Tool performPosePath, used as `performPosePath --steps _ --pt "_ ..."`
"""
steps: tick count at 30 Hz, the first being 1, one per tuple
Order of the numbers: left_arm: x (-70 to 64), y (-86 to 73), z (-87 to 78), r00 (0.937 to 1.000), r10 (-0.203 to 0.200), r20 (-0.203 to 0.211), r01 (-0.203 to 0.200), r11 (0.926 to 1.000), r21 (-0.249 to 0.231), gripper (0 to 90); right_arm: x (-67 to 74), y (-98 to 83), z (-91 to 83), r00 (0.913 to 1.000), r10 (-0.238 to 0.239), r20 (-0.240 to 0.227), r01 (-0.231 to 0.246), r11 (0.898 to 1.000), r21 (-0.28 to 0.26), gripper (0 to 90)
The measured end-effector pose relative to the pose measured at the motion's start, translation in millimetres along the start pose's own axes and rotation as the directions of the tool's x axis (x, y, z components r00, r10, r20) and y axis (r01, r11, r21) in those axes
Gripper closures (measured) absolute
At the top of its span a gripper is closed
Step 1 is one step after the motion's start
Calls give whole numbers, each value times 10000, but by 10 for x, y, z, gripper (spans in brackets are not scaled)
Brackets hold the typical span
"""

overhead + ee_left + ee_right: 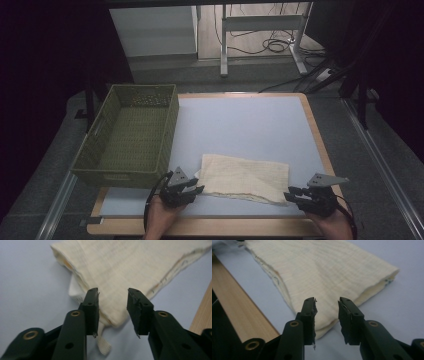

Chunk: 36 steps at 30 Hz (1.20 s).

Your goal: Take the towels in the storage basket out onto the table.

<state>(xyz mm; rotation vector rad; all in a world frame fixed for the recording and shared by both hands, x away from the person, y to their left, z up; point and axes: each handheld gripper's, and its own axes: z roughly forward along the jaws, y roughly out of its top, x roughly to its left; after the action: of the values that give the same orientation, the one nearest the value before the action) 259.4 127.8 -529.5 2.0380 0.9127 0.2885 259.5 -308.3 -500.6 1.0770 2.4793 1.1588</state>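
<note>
Folded cream cloth [245, 178] lies flat on the pale blue bench [250, 125], lower centre of the high view, long side running left-right. Green woven basket [129, 135] sits at left of frame, well apart from the cloth's right end, near its left end.

Left hand-held gripper [196, 187] at lower left of the cloth, tips just at its near-left corner. In the left gripper view its jaws stand apart w/ a clear gap, the cloth [130, 270] corner lying under and between them; pads not pressing on it. A paler inner layer & a small tab of fabric peek out beside the left jaw.

Right hand-held gripper [291, 194] at lower right of frame, tips just beside the cloth's near-right corner. In the right gripper view jaws also apart, the cloth [324, 272] corner below the gap, not pinched. Wooden bench edge [239, 312] runs down the left of that view
</note>
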Motion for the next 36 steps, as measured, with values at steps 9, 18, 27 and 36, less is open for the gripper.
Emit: performPosePath --steps 9,18,27,36 --pt "175 395 191 9973 -123 -717 102 9995 -294 445 -308 237 46 9942 667 839 -627 9968 -489 652" --pt "516 802 522 9852 -419 -1660 429 9991 23 495 -594 510 344 9825 1168 1452 -1111 9927 -473 679" --pt "648 572 808 9896 -201 -1423 309 9968 741 529 -562 407 599 9794 920 1795 -1000 9944 355 665" --pt "516 552 731 9942 -22 -1071 76 9987 497 870 -552 523 602 9828 369 1811 -474 9974 540 852"
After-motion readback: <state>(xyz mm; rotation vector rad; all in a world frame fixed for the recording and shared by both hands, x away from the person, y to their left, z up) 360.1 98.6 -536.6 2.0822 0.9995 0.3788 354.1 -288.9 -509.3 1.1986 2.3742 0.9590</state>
